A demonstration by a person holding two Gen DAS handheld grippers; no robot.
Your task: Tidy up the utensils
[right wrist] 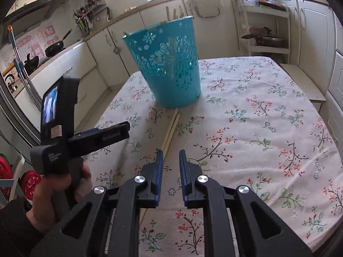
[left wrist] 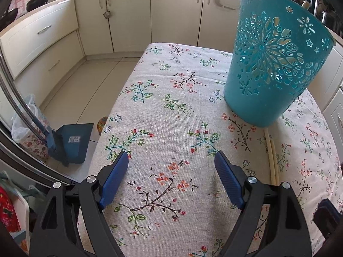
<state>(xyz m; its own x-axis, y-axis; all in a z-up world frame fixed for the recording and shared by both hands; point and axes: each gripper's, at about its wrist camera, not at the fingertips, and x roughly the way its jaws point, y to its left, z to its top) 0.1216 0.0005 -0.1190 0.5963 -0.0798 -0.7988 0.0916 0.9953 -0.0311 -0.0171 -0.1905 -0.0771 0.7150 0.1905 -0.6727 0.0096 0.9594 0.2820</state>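
Right wrist view: I see my right gripper [right wrist: 169, 153] low over the flowered cloth [right wrist: 246, 128] that covers the counter, near its front edge.
Right jaws: a narrow gap stands between the blue pads, with bare cloth showing through it and nothing held. They are slightly parted and grip nothing.
Chopsticks: a pale pair [right wrist: 170, 128] lies flat on the cloth. It starts just beside my right gripper's left pad, on the outside of it, and runs away from me to the foot of the basket. The two sticks lie side by side, touching or nearly so. I cannot tell if the pad touches them.
Left hand: it [right wrist: 57, 184] shows at the left edge of this view, wrapped round the black handle of the other device, out past the counter's left side.
Basket: a teal plastic basket [right wrist: 171, 62] with cut-out flower patterns stands upright towards the far-left part of the counter. A few pale sticks rise above its rim.
Left wrist view: my left gripper [left wrist: 171, 156] hovers over bare cloth near the counter's left edge.
Left jaws: spread wide with only the floral print between them, holding nothing.
Basket from this side: it [left wrist: 274, 68] stands ahead and to the right, and the chopsticks [left wrist: 272, 158] run from its base towards me.
Floor: a blue dustpan [left wrist: 72, 143] stands beside the counter's left edge.
Far wall: cream cabinets [left wrist: 128, 15] line the kitchen beyond.
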